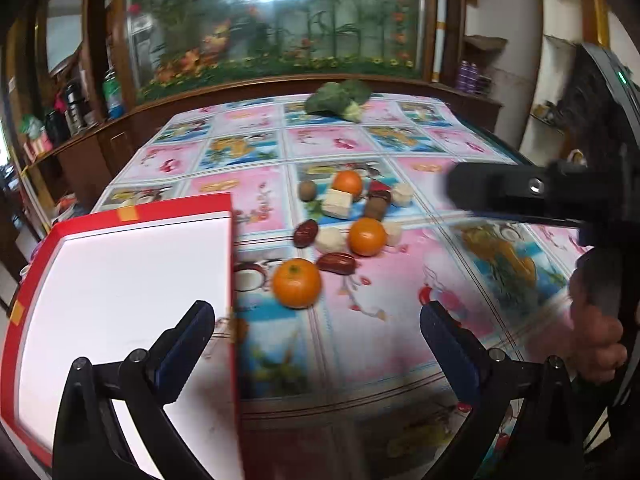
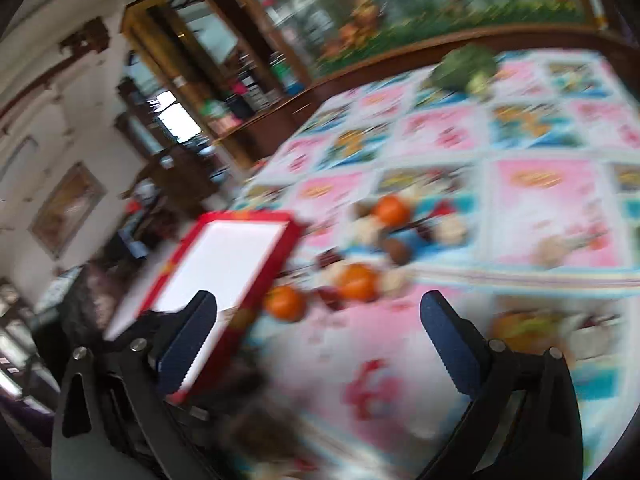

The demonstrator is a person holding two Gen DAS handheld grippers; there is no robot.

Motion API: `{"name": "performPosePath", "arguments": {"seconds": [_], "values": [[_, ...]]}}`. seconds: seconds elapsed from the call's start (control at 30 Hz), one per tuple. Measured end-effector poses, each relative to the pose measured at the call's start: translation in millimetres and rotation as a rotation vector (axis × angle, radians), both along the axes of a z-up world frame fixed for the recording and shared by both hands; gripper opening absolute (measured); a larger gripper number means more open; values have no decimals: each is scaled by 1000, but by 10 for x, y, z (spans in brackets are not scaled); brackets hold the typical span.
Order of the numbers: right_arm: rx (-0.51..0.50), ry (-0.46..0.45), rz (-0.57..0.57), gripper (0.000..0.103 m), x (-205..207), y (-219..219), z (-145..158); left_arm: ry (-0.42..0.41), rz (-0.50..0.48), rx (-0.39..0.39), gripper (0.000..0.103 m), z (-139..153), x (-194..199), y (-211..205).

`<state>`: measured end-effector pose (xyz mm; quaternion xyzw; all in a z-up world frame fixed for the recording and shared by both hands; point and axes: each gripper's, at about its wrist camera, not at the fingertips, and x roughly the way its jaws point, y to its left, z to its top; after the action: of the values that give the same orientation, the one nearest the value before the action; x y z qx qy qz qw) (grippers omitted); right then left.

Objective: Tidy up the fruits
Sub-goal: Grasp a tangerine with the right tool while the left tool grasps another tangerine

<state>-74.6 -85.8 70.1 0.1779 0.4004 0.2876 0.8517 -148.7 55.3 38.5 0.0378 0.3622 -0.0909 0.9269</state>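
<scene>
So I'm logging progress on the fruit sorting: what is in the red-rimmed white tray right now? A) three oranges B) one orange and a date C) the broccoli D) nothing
D: the tray shows only its bare white bottom, while all three oranges lie out on the tablecloth and the broccoli sits at the table's far end.

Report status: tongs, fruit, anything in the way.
Left tongs open, empty. Right tongs open, empty. Fruit loose on the cloth; box empty. Nearest orange unblocked.
</scene>
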Motion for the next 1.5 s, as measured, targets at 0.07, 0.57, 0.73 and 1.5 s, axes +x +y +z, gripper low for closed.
{"name": "performPosePath", "arguments": {"seconds": [0.07, 0.57, 0.73, 1.5], "values": [[34, 42, 21, 100, 53, 84, -87, 19, -8, 2, 102, -57, 29, 6], [-146, 148, -42, 72, 447, 296, -383, 109, 32, -100, 102, -112, 362, 417], [-239, 95, -9, 50, 472, 374, -392, 117, -16, -4, 102, -106, 423, 257], [-284, 106, 87, 35, 447, 207, -410, 192, -8, 116, 88, -165, 661, 85]]}}
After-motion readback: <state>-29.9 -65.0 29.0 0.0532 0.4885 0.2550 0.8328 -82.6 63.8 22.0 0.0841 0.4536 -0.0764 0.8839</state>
